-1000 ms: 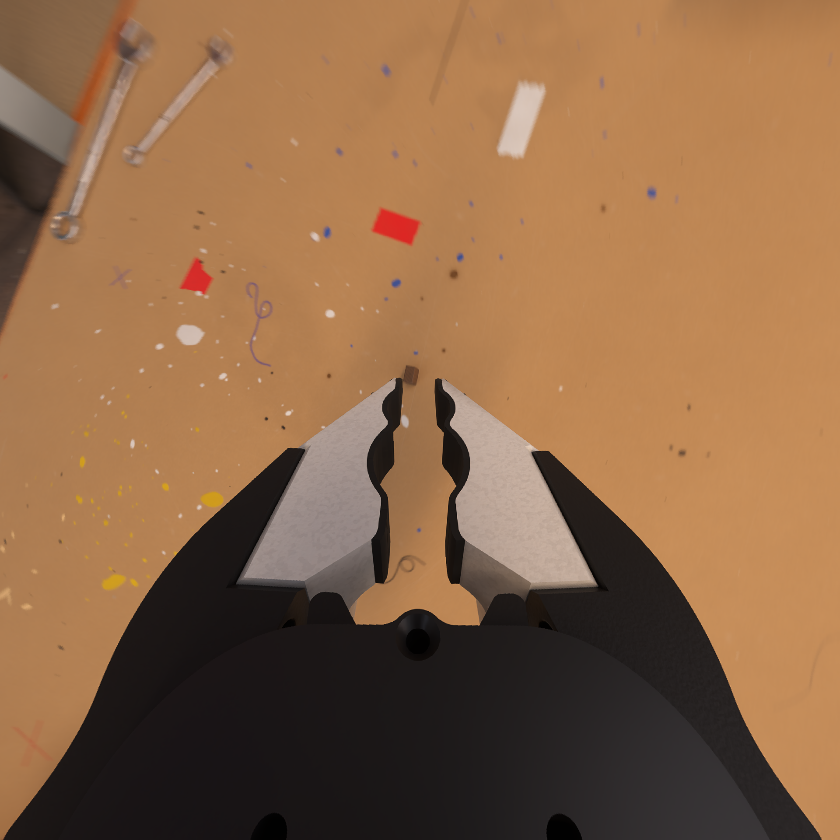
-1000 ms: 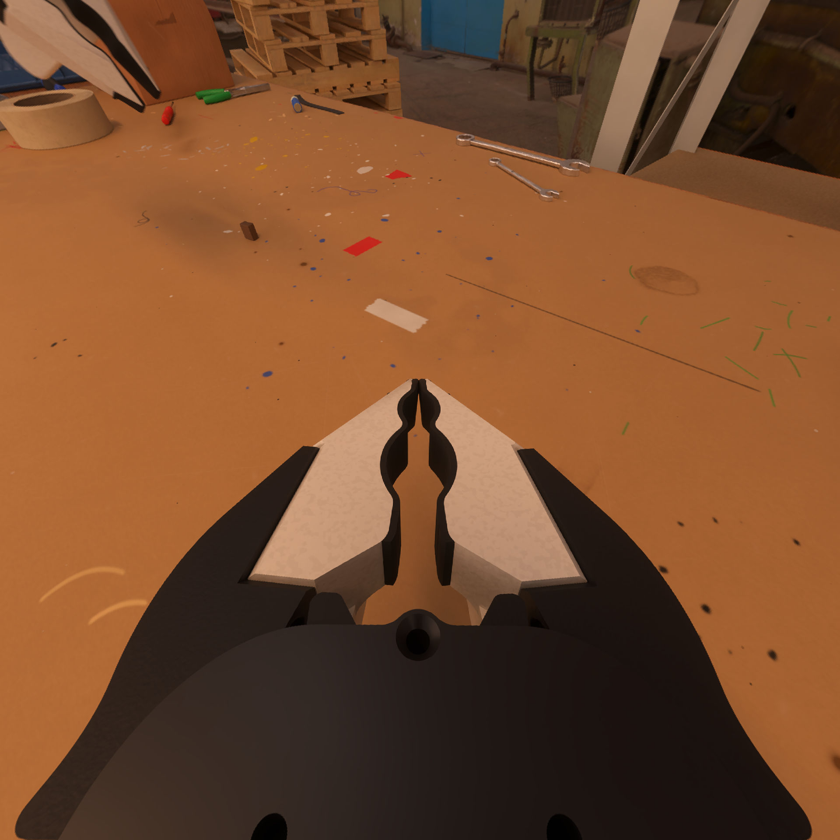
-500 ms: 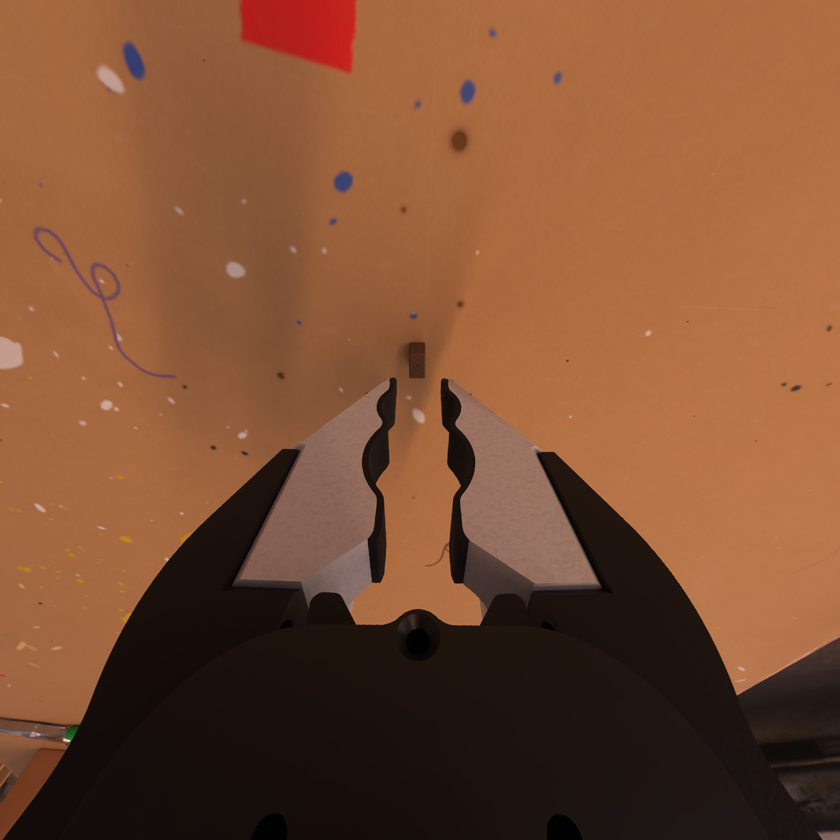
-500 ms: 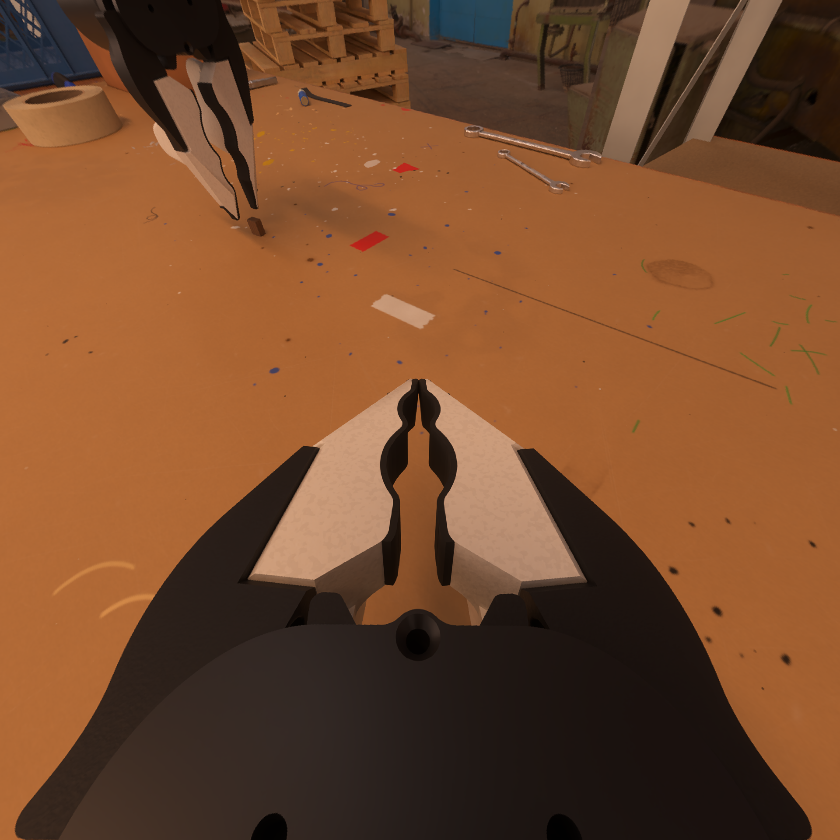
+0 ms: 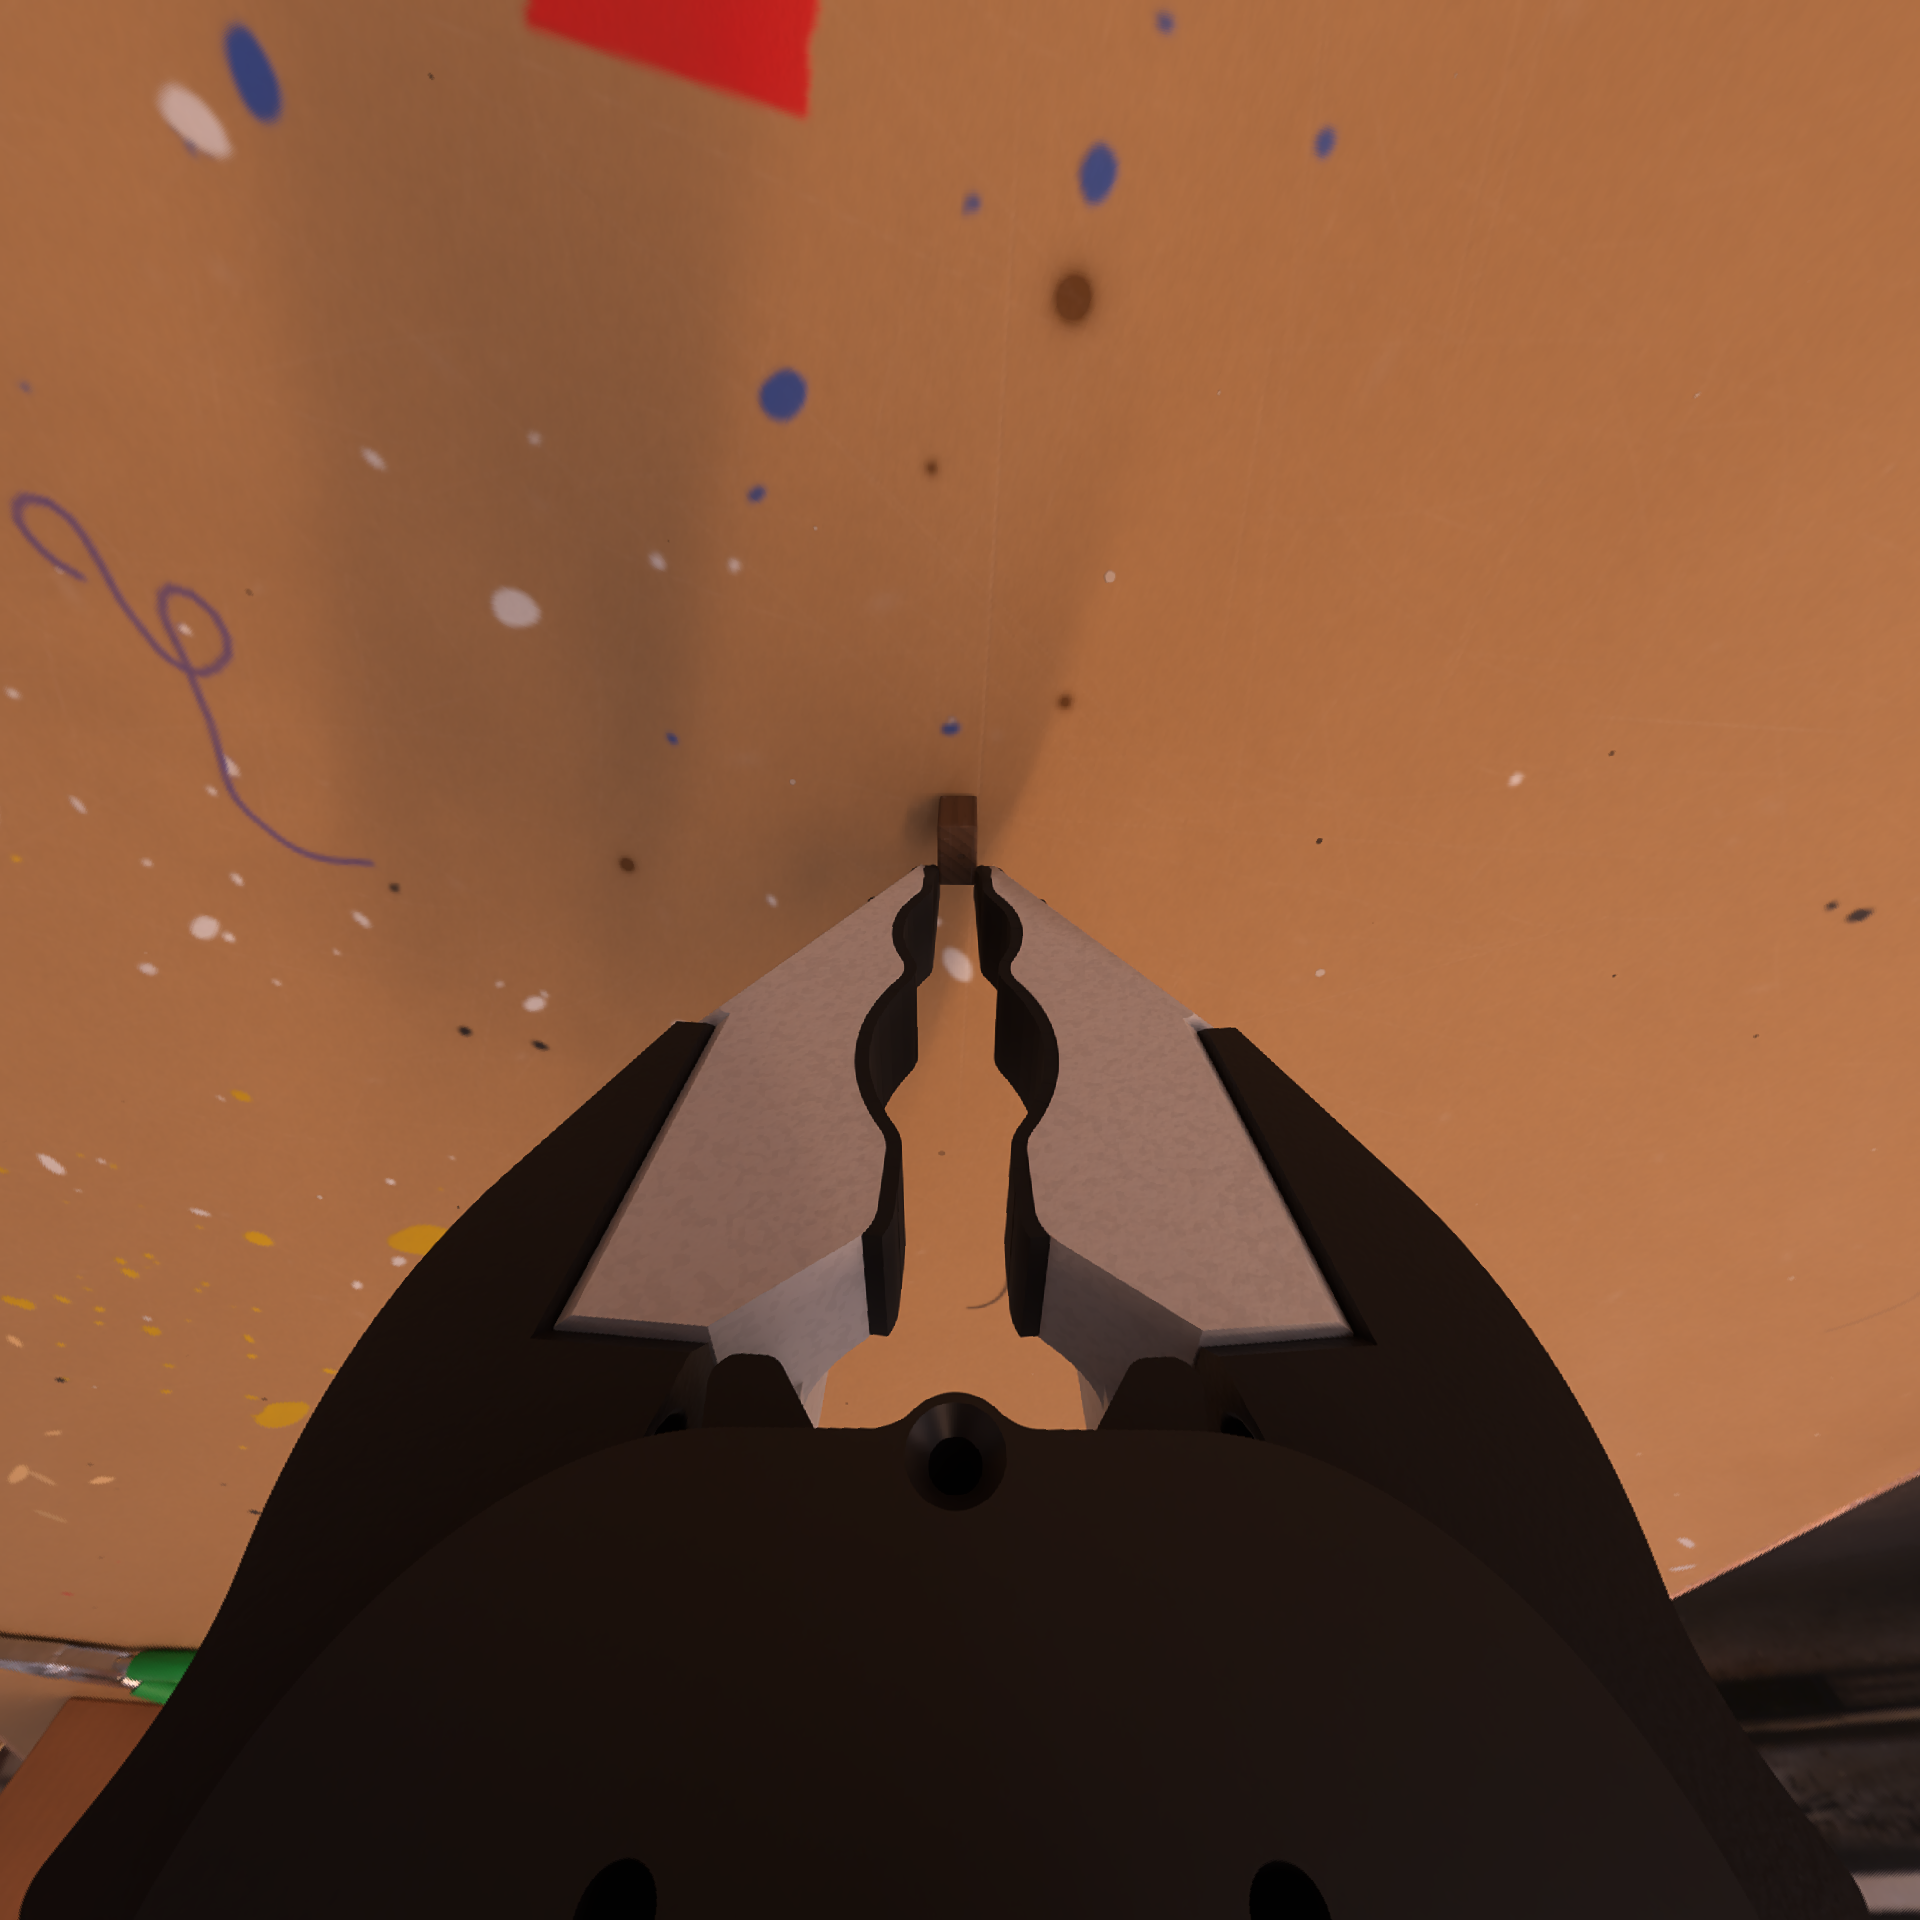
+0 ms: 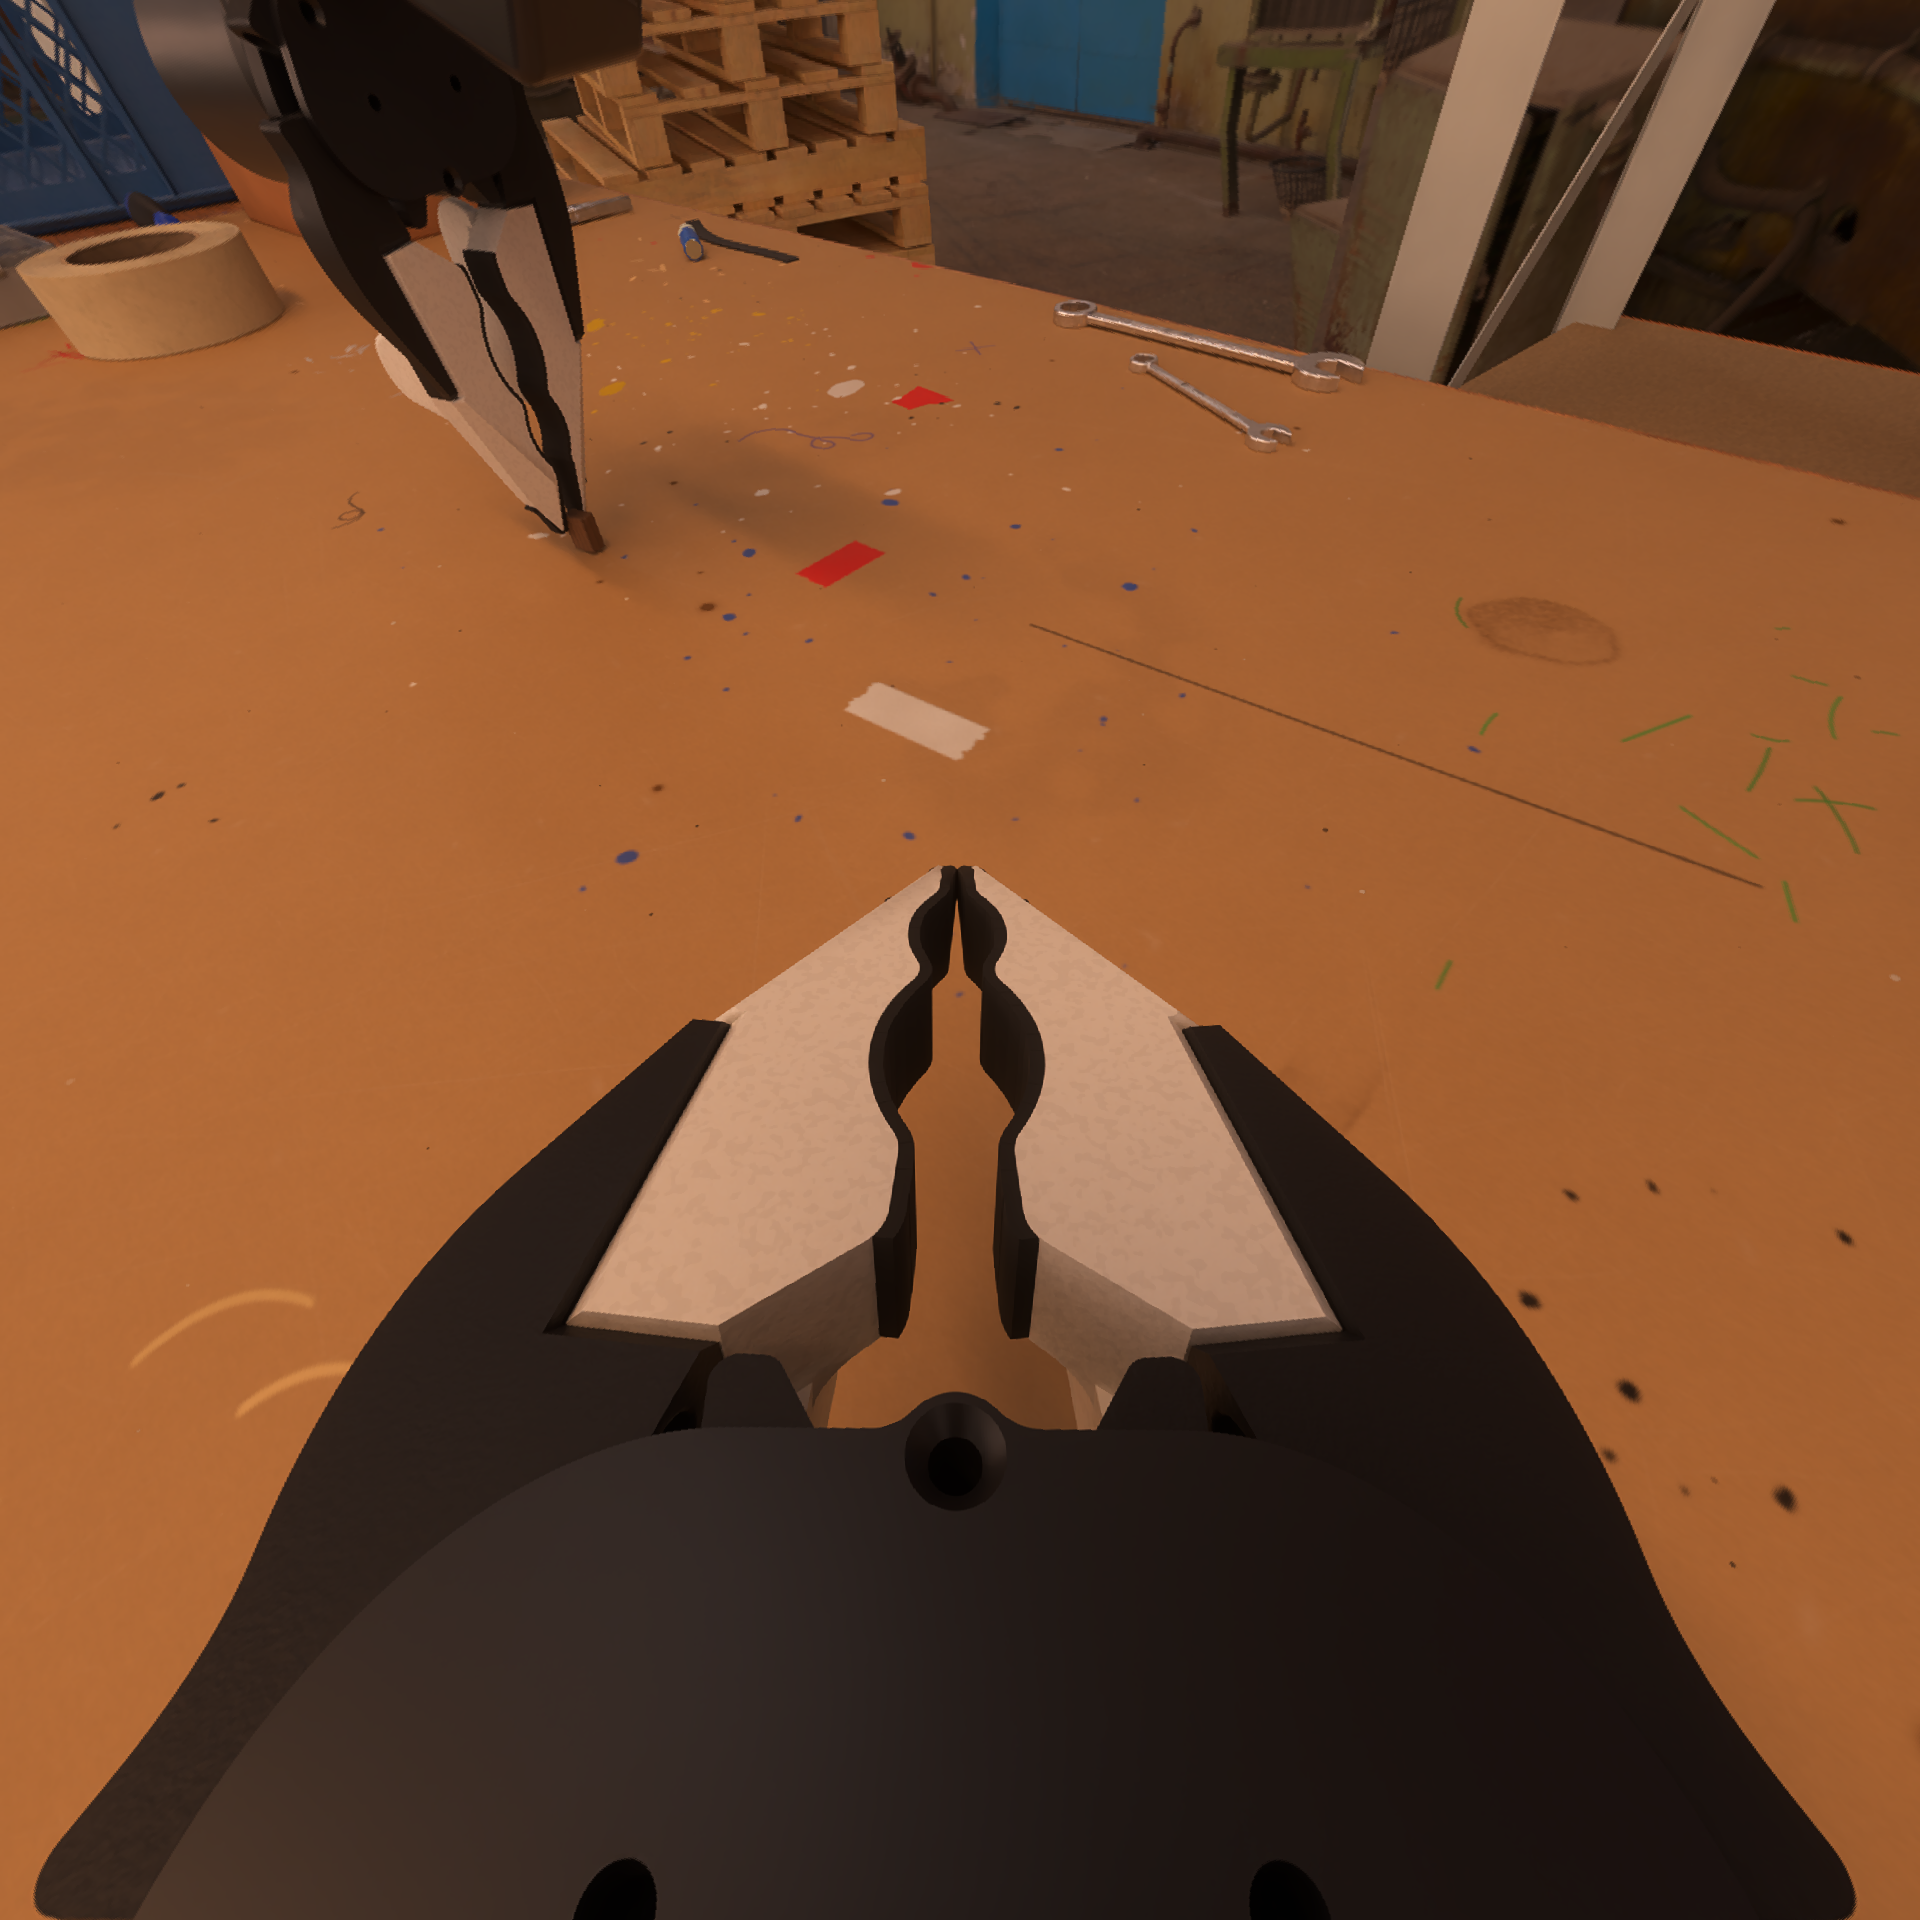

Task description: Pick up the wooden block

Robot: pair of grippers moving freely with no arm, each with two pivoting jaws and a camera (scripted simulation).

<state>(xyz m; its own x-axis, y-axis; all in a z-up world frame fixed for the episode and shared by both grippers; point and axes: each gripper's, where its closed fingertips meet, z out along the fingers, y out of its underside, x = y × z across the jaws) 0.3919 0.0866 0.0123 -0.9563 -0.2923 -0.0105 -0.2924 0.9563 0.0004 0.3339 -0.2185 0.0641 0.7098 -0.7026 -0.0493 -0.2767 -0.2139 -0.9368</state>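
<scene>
The wooden block (image 5: 957, 840) is a tiny dark brown piece on the orange workbench. In the left wrist view it sits right at my left gripper's (image 5: 956, 878) tips, with its near end between them. The jaws have narrowed onto it and it rests on the bench. The right wrist view shows the left gripper (image 6: 566, 514) tilted steeply down at the far left, with the block (image 6: 588, 533) pinched at its tips. My right gripper (image 6: 957, 873) is shut and empty, low over the middle of the bench, far from the block.
A tape roll (image 6: 151, 286) stands at the far left. Two wrenches (image 6: 1205, 338) (image 6: 1216, 405) lie near the far edge. Wooden pallets (image 6: 748, 114) stand beyond the bench. A red patch (image 6: 840, 562) and a white tape strip (image 6: 916, 719) lie flat on the bench top.
My left gripper has come down to the block and its jaws have closed from open onto it. The right gripper has stayed shut and nearly still.
</scene>
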